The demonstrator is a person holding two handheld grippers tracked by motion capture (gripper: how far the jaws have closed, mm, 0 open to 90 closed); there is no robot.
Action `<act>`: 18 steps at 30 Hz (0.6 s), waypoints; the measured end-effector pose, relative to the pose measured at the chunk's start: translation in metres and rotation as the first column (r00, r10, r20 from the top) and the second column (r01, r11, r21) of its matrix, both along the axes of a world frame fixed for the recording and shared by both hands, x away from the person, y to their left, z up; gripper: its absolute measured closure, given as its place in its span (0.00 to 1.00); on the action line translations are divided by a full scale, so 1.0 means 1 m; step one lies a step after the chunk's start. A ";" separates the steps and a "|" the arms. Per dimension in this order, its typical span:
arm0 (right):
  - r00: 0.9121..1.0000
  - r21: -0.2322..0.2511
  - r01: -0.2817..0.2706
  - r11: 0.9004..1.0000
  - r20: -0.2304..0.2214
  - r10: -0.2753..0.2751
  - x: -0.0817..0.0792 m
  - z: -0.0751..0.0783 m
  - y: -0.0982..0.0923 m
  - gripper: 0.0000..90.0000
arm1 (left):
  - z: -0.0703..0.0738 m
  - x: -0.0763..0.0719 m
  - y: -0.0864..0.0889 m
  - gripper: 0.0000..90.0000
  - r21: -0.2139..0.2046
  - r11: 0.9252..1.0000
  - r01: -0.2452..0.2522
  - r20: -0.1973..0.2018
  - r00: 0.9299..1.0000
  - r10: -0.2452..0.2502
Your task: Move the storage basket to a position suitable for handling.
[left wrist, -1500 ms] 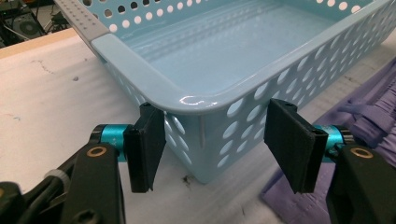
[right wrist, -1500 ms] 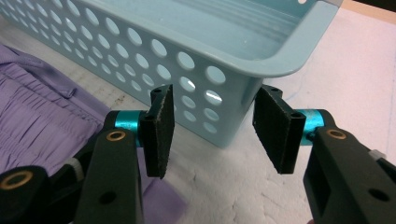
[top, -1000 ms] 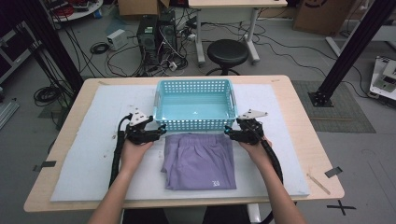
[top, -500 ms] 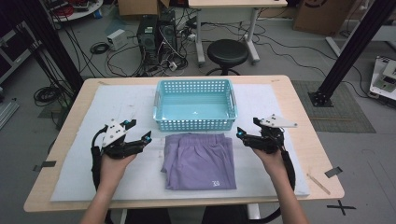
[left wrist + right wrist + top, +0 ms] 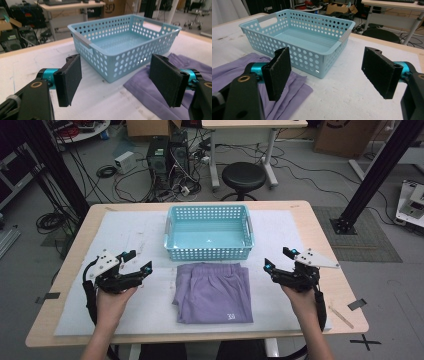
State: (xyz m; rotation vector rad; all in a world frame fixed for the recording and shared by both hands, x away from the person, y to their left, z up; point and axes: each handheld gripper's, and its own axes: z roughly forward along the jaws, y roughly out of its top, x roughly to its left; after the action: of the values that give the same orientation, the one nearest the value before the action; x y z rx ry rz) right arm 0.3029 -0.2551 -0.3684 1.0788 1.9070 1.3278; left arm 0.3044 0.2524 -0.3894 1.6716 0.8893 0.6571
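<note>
A folded purple garment (image 5: 213, 291) lies flat on the white mat, just in front of a light blue perforated basket (image 5: 209, 232) that stands empty. My left gripper (image 5: 138, 261) rests open on the mat to the left of the garment, apart from it. My right gripper (image 5: 280, 259) is open to the right of the garment, also apart. In the left gripper view the basket (image 5: 125, 46) and the garment's edge (image 5: 150, 90) show between the spread pads (image 5: 71, 77). The right gripper view has the basket (image 5: 299, 40) ahead and the garment (image 5: 234, 67) at left, behind the left pad (image 5: 278, 72).
The white mat (image 5: 75, 310) covers most of the wooden table (image 5: 340, 300). A small stick (image 5: 341, 315) lies by the right front edge. Behind the table are a black stool (image 5: 243, 176), computer towers (image 5: 167, 155) and cables on the floor.
Both grippers have drawn away from the garment's top corners, outward to each side and toward the table's front. Both now stand wide open. The garment lies still.
</note>
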 end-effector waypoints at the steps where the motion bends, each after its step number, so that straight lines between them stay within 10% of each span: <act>1: 1.000 0.001 0.001 1.000 0.001 -0.001 0.000 0.001 0.000 0.27 | 0.001 0.000 -0.002 0.29 0.002 1.000 0.005 -0.013 1.000 -0.005; 6: 1.000 -0.013 0.015 1.000 0.007 -0.015 -0.001 0.003 0.001 0.27 | 0.003 0.003 -0.003 0.29 -0.053 0.997 0.047 -0.072 0.996 -0.051; 18: 0.999 0.004 0.032 0.999 -0.003 -0.031 0.003 0.003 -0.001 0.27 | 0.003 0.002 0.004 0.29 -0.034 0.999 0.012 -0.051 0.999 -0.014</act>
State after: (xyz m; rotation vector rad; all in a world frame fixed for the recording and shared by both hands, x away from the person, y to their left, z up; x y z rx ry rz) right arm 0.3058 -0.2558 -0.3656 1.1089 1.8827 1.3138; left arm 0.3063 0.2568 -0.3868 1.6697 0.9206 0.5898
